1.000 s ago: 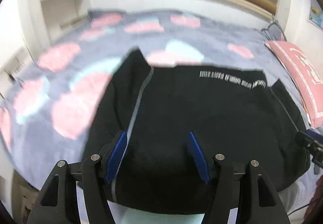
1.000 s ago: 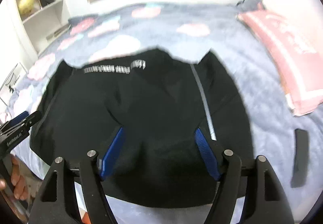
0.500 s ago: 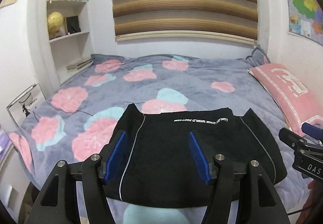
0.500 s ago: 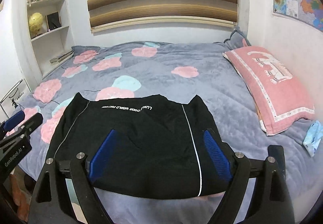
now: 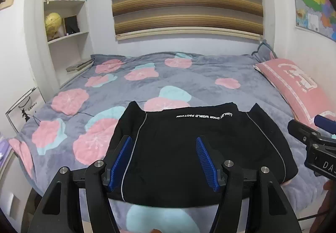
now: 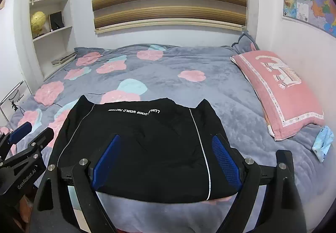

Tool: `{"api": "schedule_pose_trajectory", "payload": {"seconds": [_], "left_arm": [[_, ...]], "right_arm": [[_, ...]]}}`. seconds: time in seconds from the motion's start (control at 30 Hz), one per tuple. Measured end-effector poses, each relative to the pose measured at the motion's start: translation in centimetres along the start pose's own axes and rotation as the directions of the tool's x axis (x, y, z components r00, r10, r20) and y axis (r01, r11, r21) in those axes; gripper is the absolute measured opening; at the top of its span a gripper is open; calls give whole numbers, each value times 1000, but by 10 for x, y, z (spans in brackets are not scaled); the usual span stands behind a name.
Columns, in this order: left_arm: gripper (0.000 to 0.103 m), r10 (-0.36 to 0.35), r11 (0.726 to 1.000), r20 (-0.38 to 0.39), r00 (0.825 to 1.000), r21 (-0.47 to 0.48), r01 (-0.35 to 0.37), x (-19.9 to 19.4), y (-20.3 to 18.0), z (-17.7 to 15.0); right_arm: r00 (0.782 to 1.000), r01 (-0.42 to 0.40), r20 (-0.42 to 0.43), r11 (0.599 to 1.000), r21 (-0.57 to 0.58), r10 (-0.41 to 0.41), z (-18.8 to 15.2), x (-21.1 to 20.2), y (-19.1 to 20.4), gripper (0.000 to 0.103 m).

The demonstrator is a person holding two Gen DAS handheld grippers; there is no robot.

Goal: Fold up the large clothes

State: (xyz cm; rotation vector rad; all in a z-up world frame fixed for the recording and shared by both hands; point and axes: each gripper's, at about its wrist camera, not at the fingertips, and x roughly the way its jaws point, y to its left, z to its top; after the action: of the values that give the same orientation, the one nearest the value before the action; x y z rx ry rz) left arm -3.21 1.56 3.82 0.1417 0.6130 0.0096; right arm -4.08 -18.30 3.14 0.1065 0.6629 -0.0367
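A black garment (image 5: pixel 189 144) with white piping and white lettering lies folded into a flat rectangle at the near edge of the bed; it also shows in the right wrist view (image 6: pixel 142 144). My left gripper (image 5: pixel 162 159) is open and empty, held above the garment's near left part. My right gripper (image 6: pixel 166 157) is open and empty, held above its near right part. Each gripper shows at the edge of the other's view: the right one (image 5: pixel 310 138) and the left one (image 6: pixel 25 142).
The bed has a grey blanket with pink and teal flowers (image 5: pixel 178 77). A pink pillow (image 6: pixel 279 90) lies at the right, with a small light-blue packet (image 6: pixel 322 142) beside it. White shelves with books and a globe (image 5: pixel 63 18) stand at the left wall.
Both grippers have pulled back and up from the garment, so the whole bed and room now show. The garment lies still in its folded shape.
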Motion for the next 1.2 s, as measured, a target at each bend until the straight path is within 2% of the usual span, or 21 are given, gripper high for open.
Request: {"api": "schedule_pose_trajectory", "payload": {"seconds": [0.33, 0.63, 1.2], "left_arm": [[65, 24, 1000, -26, 999, -5, -24, 11, 0, -3], [65, 16, 1000, -40, 999, -6, -16, 15, -1, -4], [65, 21, 1000, -42, 999, 19, -20, 16, -10, -3]], "right_arm": [[999, -16, -38, 1000, -7, 16, -2, 11, 1, 90], [998, -19, -64, 1000, -8, 19, -6, 21, -1, 90], [997, -44, -70, 999, -17, 43, -6, 22, -3, 90]]}}
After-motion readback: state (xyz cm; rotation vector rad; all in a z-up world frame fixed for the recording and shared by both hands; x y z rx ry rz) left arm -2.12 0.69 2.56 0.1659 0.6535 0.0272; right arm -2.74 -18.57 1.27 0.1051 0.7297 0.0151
